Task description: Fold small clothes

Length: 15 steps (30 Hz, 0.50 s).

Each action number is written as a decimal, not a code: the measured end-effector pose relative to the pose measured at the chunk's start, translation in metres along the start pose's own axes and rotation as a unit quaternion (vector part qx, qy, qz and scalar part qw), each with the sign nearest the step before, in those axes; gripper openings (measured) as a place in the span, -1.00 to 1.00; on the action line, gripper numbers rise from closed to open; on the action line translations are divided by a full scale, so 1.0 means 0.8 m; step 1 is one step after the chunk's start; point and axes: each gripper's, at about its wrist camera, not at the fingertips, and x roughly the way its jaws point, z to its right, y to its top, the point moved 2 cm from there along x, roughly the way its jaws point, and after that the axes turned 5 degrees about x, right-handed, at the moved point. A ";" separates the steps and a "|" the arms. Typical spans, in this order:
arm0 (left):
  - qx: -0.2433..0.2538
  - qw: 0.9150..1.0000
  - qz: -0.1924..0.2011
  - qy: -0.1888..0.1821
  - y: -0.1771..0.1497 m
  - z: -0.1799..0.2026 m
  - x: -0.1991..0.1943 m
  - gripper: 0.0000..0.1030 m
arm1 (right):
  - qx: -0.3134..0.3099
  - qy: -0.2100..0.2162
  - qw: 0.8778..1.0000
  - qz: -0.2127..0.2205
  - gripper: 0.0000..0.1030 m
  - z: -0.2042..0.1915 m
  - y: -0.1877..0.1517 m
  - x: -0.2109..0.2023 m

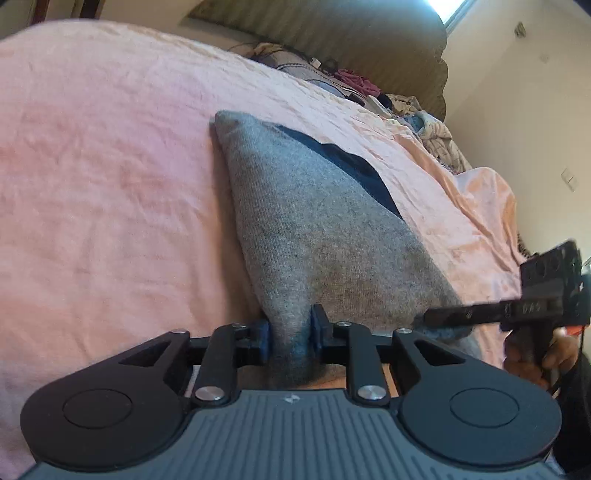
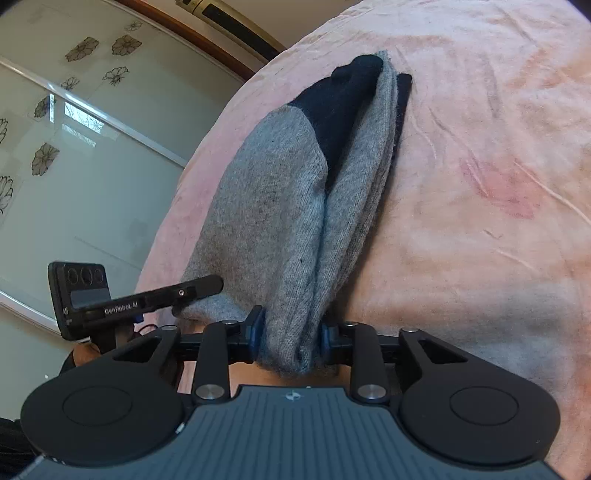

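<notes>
A grey knitted sock [image 1: 314, 236] with a dark navy patch lies on the pink bedspread [image 1: 110, 166]. My left gripper [image 1: 290, 328] is shut on its near end, with the cloth bunched between the blue pads. In the right wrist view the same sock [image 2: 280, 206] shows a navy toe or heel at its far end. My right gripper [image 2: 290, 332] is shut on its near edge. Each gripper shows in the other's view, the right one [image 1: 436, 317] and the left one [image 2: 207, 286], both at the sock's near end.
A pile of mixed clothes [image 1: 369, 88] lies along the far edge of the bed under a dark headboard [image 1: 332, 33]. A glass sliding door with flower prints [image 2: 74, 147] stands beyond the bed. The pink bedspread [image 2: 480, 184] stretches to the right.
</notes>
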 end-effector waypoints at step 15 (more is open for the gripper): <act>0.163 0.982 0.030 0.090 -0.006 0.087 0.040 0.40 | -0.200 -0.216 0.954 0.057 0.79 -0.064 0.131 0.121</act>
